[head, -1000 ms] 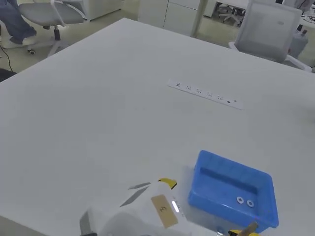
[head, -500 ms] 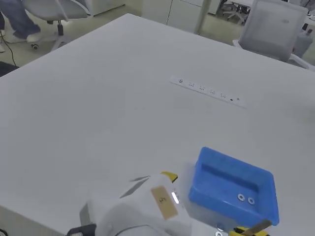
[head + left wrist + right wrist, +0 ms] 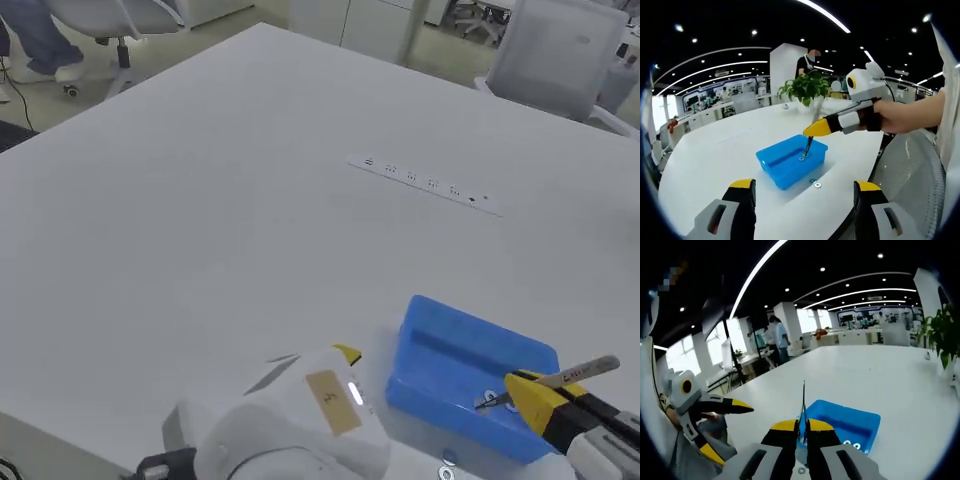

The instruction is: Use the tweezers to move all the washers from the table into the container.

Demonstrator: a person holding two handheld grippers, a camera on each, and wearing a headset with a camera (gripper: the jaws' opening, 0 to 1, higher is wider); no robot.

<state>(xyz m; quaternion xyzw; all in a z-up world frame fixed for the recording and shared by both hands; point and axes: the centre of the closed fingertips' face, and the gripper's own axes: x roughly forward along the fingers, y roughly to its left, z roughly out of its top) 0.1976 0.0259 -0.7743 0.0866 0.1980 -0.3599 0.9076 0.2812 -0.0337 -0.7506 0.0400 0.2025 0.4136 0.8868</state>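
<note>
Washers (image 3: 815,184), small flat silver metal rings: two lie on the white table (image 3: 715,155), just outside the near wall of the blue rectangular plastic container (image 3: 785,167), on the person's side. More washers (image 3: 852,445) lie on the container floor.

Right gripper (image 3: 799,426): jaws pressed together on the slim silver metal tweezers (image 3: 803,400). Tweezers' long axis runs forward from the jaws and slants down. In the left gripper view the tip is inside the container, at the washers on its floor. Cannot tell whether a washer is pinched in the tip.

Key relation: the table washers lie back from the tip, toward the person, across the near wall. The next pick likely needs the tip lifted over that wall and brought back down beside it. The right gripper is nearer and has the tool.

Left gripper (image 3: 805,183): jaws spread wide with nothing between them, pointed at the container from the near side, touching nothing.
</note>
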